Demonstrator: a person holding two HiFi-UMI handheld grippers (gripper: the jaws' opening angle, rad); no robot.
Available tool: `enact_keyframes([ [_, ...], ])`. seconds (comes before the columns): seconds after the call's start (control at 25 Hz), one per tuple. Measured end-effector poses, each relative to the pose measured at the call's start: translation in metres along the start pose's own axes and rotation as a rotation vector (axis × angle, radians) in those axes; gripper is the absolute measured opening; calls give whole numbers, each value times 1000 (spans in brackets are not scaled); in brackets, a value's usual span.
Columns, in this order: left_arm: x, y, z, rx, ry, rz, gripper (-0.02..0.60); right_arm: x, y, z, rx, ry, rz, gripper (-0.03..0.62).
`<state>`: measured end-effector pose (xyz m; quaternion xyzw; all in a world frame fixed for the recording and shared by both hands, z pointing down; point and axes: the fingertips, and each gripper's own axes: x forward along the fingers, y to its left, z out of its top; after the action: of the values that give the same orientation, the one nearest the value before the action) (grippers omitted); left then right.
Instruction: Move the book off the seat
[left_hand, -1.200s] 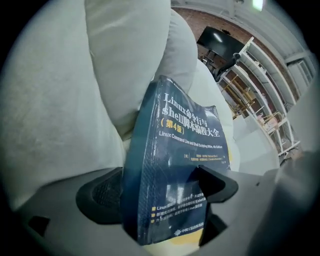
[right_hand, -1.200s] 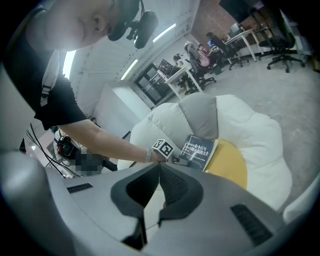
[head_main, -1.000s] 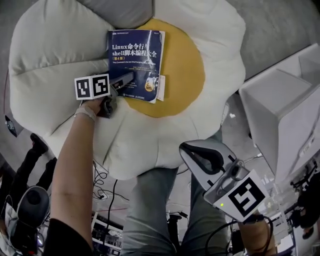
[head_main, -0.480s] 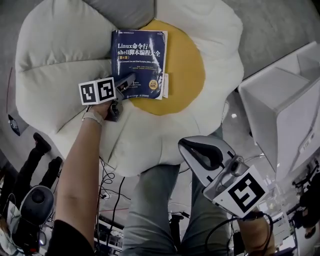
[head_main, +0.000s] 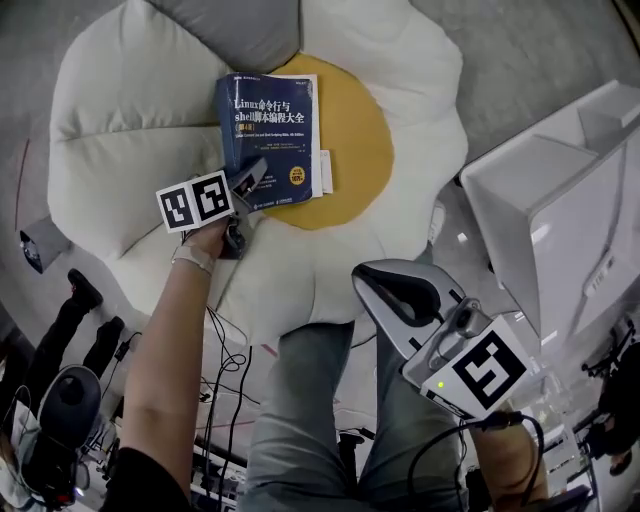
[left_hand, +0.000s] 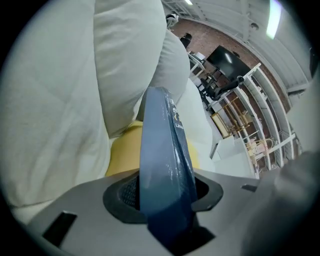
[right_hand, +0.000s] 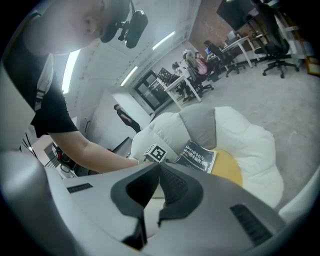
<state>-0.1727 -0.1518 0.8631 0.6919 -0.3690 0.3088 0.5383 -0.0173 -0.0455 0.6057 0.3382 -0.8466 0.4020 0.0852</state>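
A dark blue paperback book (head_main: 270, 135) lies across the yellow centre (head_main: 350, 140) of a white flower-shaped seat cushion (head_main: 120, 120). My left gripper (head_main: 250, 180) grips the book's lower left corner. Its jaws have just been closing, and in the left gripper view the book's edge (left_hand: 162, 165) stands between the pads of my left gripper (left_hand: 162, 192), which press on it. My right gripper (head_main: 365, 280) hangs below the cushion's near edge, shut and holding nothing. The right gripper view shows its tips (right_hand: 160, 167) together, with the book (right_hand: 197, 156) farther off.
A white box-shaped unit (head_main: 560, 210) stands to the right of the cushion. The person's legs in jeans (head_main: 300, 420) are below it, with cables (head_main: 215, 350) on the floor to the left. Grey floor surrounds the cushion.
The left gripper's jaws closed onto the book's corner and rose a little with it. The right gripper lifted slightly. The cushion sits a little higher and further left in the head view.
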Motion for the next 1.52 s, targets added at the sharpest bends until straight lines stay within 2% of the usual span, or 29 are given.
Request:
enact_keyframes([
  [0.16, -17, -29, 4, -30, -26, -53, 183, -6, 2, 9, -17, 1, 0, 12],
  [0.36, -39, -66, 2, 34, -18, -59, 179, -11, 6, 16, -28, 4, -6, 12],
  [0.56, -72, -107, -5, 80, -9, -106, 179, -21, 9, 26, -21, -15, -19, 12],
  [0.72, -105, -149, -6, 164, -50, -107, 181, -40, 10, 36, -20, -47, -34, 12],
  [0.84, -131, -182, -6, 253, -109, -99, 181, -56, 7, 42, -8, -73, -61, 12],
  [0.92, -153, -198, -1, 280, -148, -108, 181, -61, 6, 49, 9, -97, -84, 12],
  [1.04, -186, -222, 4, 274, -196, -146, 181, -69, 6, 60, 40, -137, -125, 12],
  [1.16, -210, -250, 0, 233, -229, -198, 180, -85, 4, 64, 59, -176, -169, 12],
  [1.52, -239, -305, -1, 191, -254, -307, 181, -122, -4, 74, 83, -272, -305, 12],
])
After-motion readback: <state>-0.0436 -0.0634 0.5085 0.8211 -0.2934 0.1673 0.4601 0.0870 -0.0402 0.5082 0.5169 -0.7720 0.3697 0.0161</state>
